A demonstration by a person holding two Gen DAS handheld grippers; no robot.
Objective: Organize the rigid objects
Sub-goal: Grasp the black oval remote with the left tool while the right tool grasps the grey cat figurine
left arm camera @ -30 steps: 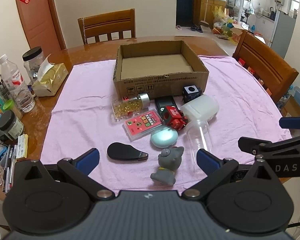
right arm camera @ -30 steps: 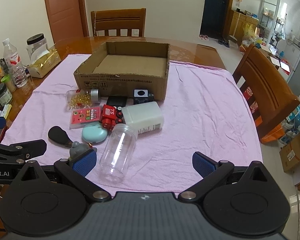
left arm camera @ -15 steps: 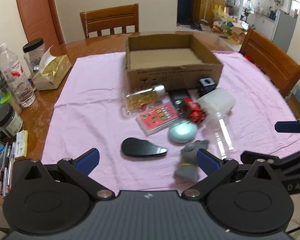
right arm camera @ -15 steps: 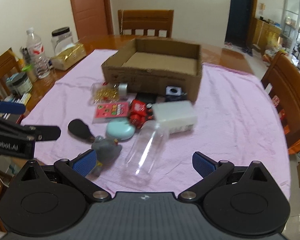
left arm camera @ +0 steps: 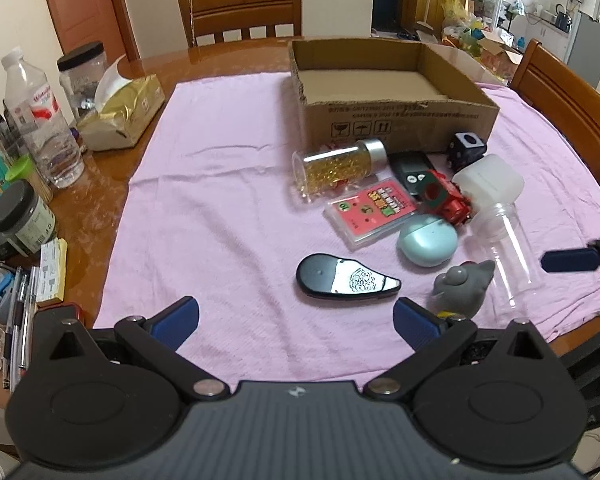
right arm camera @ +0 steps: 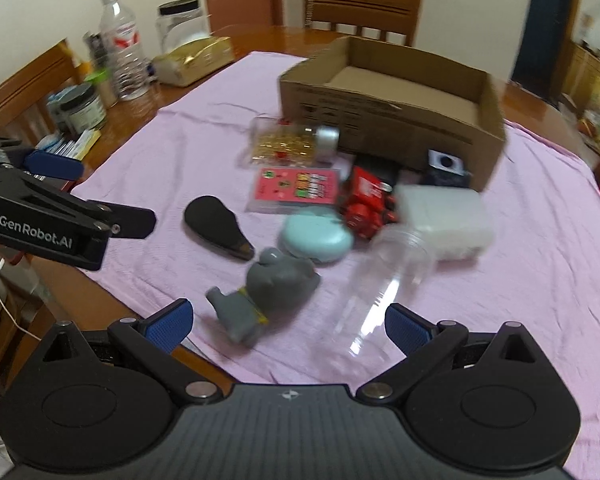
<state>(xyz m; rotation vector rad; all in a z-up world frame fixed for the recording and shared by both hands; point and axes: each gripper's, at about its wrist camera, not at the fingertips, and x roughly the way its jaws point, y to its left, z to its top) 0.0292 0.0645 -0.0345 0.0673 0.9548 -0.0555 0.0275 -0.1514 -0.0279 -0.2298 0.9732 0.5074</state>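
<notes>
An open cardboard box stands on a pink cloth. In front of it lie several objects: a jar of gold beads, a pink card case, a red toy, a teal case, a black oval object, a grey cat figure, a clear jar and a white container. My left gripper is open and empty near the cloth's front edge. My right gripper is open and empty, just before the cat figure and clear jar.
On the wooden table left of the cloth stand a water bottle, a tissue box, jars and pens. Wooden chairs stand at the back and right.
Both grippers have swung so the objects sit further right in the left view and closer in the right view. Both stay open and empty.
</notes>
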